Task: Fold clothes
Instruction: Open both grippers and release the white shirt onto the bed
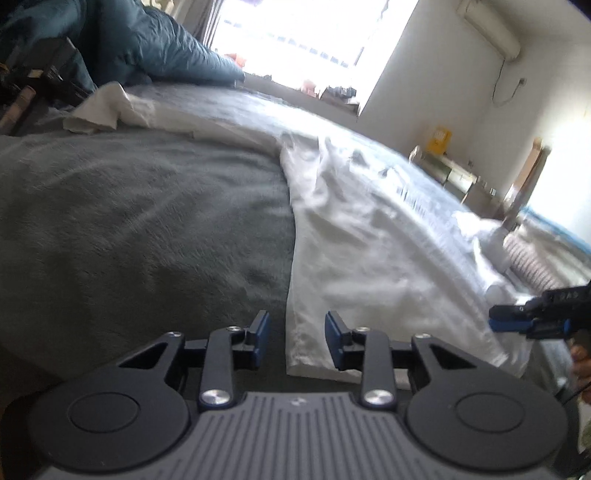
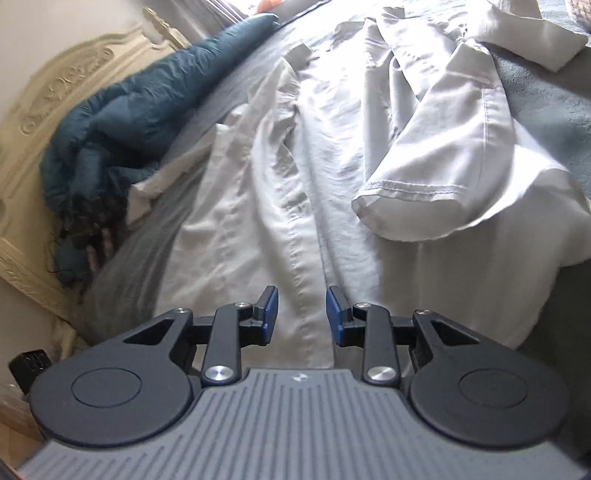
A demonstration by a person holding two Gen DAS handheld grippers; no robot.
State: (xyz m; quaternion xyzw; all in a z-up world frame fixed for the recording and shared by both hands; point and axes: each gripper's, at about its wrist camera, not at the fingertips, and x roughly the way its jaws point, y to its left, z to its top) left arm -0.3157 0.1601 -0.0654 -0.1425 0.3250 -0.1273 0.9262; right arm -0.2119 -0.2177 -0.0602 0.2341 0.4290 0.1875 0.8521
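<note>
White cotton, creased and rumpled, covers much of the bed: a white shirt [image 2: 303, 155] lies spread on the grey blanket [image 1: 140, 221], with one short sleeve [image 2: 436, 162] folded inward over the body so its stitched cuff faces the camera on the right wrist. The left gripper [image 1: 297, 339] hangs just above the shirt's near hem corner, its blue-padded jaws spread apart with the cloth's edge lying below the gap and nothing pinched between them. The right gripper [image 2: 301, 317] hovers over the shirt's front, close to the line of the placket, its jaws likewise parted and empty; it also shows at the right edge of the left wrist view [image 1: 517, 319], over the far side of the hem. A teal quilted duvet [image 2: 122, 133] is bunched against the carved cream headboard [image 2: 48, 96], beside the shirt's far sleeve. Bright light from a window [image 1: 295, 33] washes out the cloth there.
</note>
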